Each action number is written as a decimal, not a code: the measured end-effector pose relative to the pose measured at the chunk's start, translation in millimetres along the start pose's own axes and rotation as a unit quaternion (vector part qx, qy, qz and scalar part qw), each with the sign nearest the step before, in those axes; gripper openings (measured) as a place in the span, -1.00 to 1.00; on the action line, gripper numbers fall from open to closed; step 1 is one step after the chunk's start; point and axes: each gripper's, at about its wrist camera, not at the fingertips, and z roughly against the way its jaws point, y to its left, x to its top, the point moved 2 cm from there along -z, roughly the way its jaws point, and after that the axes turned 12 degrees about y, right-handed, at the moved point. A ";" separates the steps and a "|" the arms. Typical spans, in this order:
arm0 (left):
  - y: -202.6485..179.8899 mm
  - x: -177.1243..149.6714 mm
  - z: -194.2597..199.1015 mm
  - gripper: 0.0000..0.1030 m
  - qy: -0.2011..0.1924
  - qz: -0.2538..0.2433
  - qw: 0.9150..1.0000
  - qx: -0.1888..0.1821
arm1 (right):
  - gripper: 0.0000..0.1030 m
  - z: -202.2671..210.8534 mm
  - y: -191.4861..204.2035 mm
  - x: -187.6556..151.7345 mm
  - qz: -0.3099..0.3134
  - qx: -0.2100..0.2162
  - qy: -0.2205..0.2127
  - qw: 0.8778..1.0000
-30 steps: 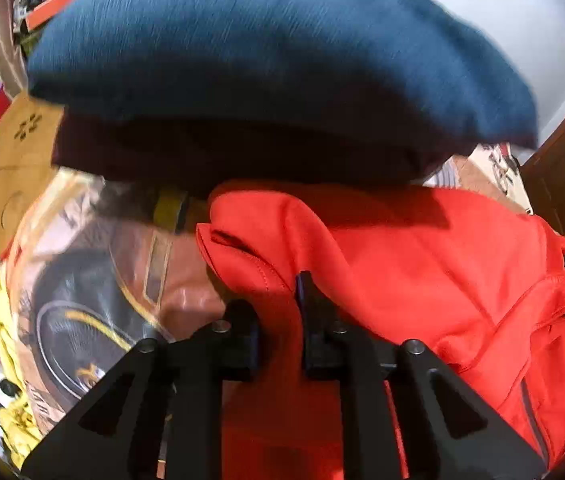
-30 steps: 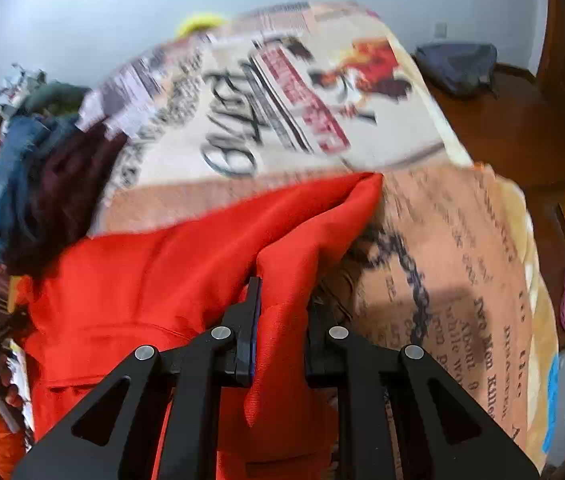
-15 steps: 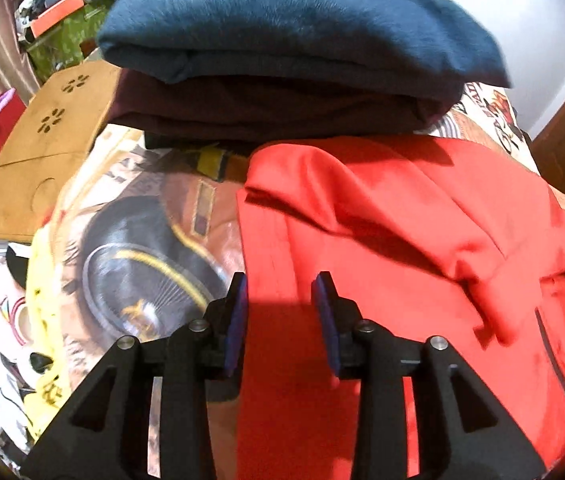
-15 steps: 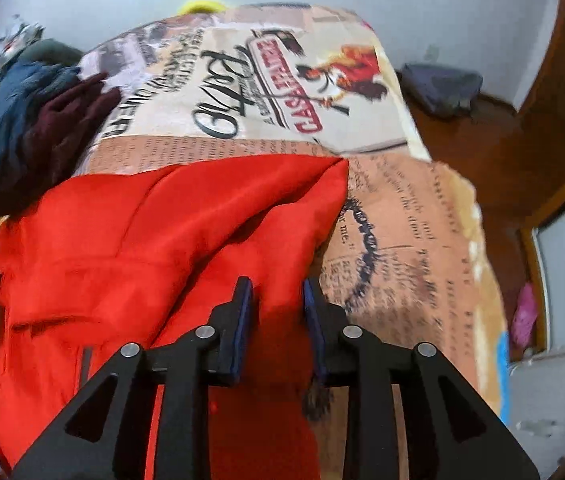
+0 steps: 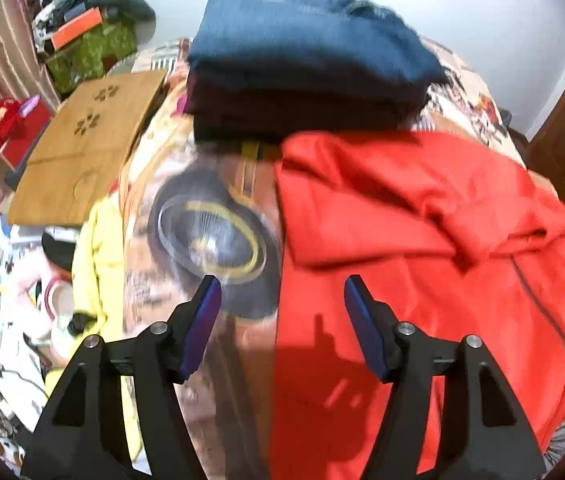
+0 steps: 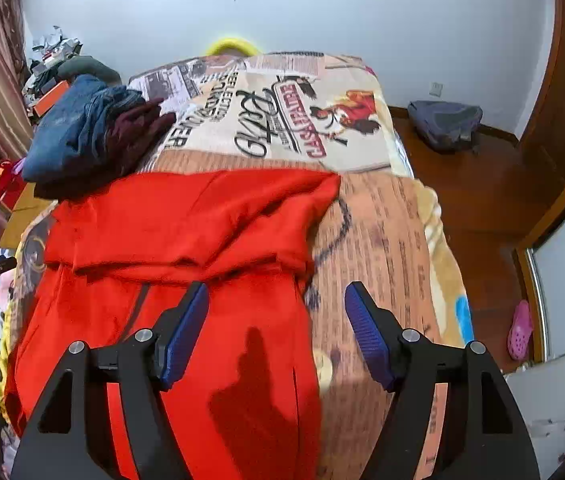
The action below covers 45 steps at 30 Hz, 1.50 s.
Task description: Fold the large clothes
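Red garment [image 6: 186, 216] lies spread on the bed, on the printed blanket [image 6: 382, 240]. Its upper part is folded down over the body, leaving a doubled band across the middle. I read a dark zipper line on it in both views. My left gripper [image 5: 280, 294] hangs above the garment's left edge, jaws opening, nothing between them; one finger over red cloth, the other over the blanket's wheel print. My right gripper [image 6: 276, 300] hangs over the garment's right edge, jaws likewise opening and empty. Behind the garment, touching its far edge, sits a stack of folded clothes: blue piece [image 5: 306, 36] on top, dark maroon piece [image 5: 294, 108] beneath. Left view slightly blurred.
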 end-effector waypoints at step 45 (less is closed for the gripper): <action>-1.7 50.8 33.1 -0.92 -0.081 0.063 0.984 -0.143 | -0.70 -9.9 15.5 28.2 -0.021 0.061 -0.070 0.995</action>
